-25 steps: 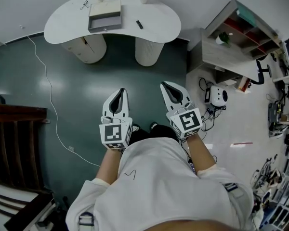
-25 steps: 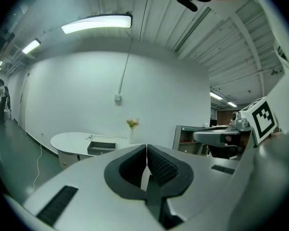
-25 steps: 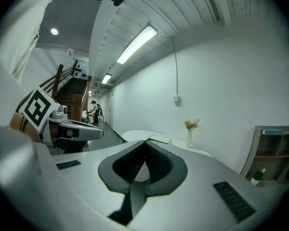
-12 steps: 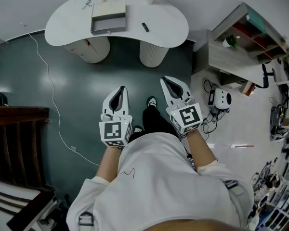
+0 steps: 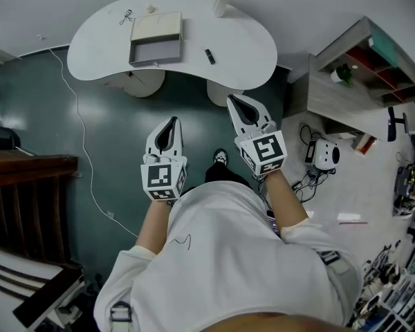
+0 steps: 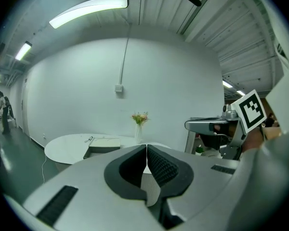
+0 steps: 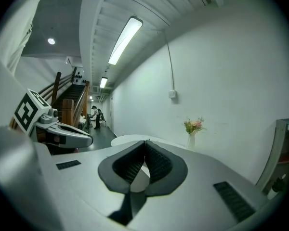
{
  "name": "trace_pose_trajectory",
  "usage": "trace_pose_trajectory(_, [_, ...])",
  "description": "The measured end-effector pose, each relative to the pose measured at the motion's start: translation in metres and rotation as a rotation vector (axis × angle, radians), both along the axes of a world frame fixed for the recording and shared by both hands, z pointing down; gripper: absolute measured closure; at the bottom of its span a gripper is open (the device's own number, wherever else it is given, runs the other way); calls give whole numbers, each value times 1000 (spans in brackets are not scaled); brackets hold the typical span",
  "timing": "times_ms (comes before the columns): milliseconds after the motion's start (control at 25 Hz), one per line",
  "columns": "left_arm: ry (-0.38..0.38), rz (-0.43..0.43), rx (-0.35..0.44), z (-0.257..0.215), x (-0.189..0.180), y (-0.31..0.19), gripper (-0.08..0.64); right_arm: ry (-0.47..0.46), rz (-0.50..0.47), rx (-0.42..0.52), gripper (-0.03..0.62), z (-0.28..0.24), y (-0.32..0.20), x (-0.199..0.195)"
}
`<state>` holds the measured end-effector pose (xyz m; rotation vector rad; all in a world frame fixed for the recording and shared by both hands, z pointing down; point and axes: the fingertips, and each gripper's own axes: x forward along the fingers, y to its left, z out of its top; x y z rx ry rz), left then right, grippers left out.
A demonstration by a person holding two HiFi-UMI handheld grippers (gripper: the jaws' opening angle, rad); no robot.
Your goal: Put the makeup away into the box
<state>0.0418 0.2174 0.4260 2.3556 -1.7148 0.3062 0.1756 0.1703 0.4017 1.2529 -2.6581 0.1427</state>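
Tools both pinched together, empty: left tool (image 5: 170,122) & right tool (image 5: 234,101), over floor (image 5: 117,130). Far tabletop (image 5: 90,47) carries box (image 5: 154,32), w/ black makeup stick (image 5: 209,56) just right of it. Vs earlier, both tools are closer to tabletop.

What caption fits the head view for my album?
Both shut, left gripper and right gripper face the table holding a box.

Probably a lab or studio: bare white walls (image 6: 77,85), ceiling strip lights (image 6: 89,8), dark glossy floor (image 5: 121,137), open shelving (image 5: 363,64), tangled cables (image 5: 306,178).
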Motion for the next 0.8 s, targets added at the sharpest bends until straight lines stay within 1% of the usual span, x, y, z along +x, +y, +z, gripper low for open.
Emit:
trace_pose_trajectory(160, [11, -28, -46, 19, 16, -36, 538, 23, -20, -39, 592, 18, -42, 16])
trace_pose_trajectory(280, [6, -65, -82, 43, 21, -61, 538, 53, -42, -68, 592, 39, -69, 23])
trace_pose_trajectory(400, [2, -86, -127, 61, 18, -80, 538, 78, -63, -117, 586, 61, -85, 21])
trace_pose_trajectory(520, [9, -88, -147, 69, 14, -99, 538, 97, -72, -154, 582, 78, -104, 18])
trace_pose_trajectory(600, [14, -87, -162, 77, 11, -113, 538, 111, -68, -180, 568, 89, -120, 16])
trace_pose_trajectory(680, [20, -91, -177, 85, 6, -125, 538, 124, -68, -207, 551, 100, -132, 11])
trace_pose_trajectory(800, [34, -91, -200, 98, -4, -143, 538, 153, -72, -236, 545, 116, -148, 0])
